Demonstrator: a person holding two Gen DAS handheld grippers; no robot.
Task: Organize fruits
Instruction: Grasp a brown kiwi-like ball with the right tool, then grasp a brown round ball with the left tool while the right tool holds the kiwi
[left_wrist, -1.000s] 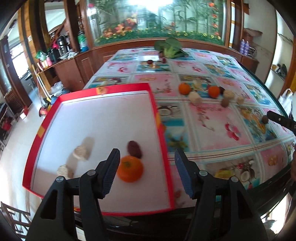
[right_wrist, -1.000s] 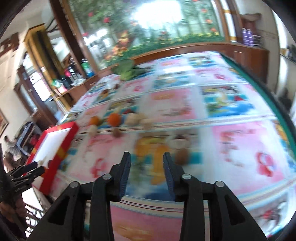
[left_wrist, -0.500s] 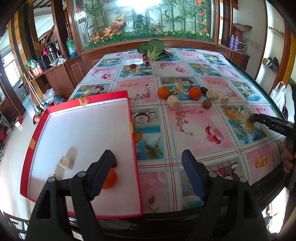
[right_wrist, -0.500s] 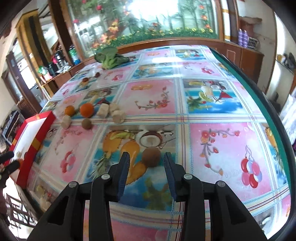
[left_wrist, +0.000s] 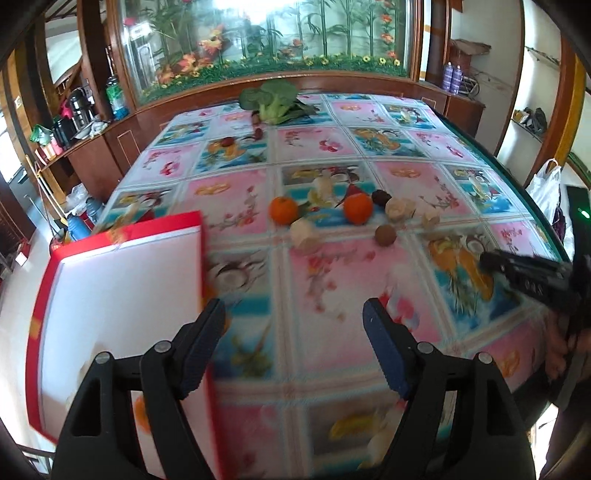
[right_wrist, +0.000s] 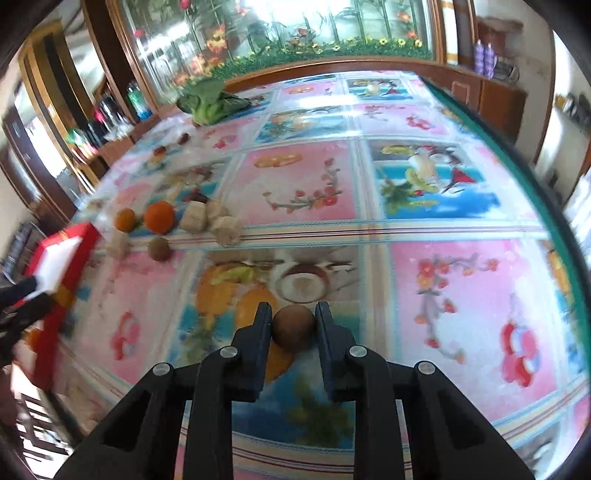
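Left wrist view: the left gripper (left_wrist: 293, 341) hangs over the table (left_wrist: 325, 280) with its jaws spread wide and nothing between them. The red tray (left_wrist: 122, 236) lies under and beyond its left finger. Farther ahead, well clear of the jaws, sit two oranges (left_wrist: 283, 209), pale chunks and a small brown fruit (left_wrist: 385, 234). The right gripper (left_wrist: 532, 278) reaches in from the right edge.

Right wrist view: the right gripper (right_wrist: 291, 325) has a round brown ball (right_wrist: 294, 328) between its jaws, both fingers against its sides; whether the ball is off the table I cannot tell. The oranges (right_wrist: 159, 217) and chunks cluster far to the left, near the tray (right_wrist: 62, 254).
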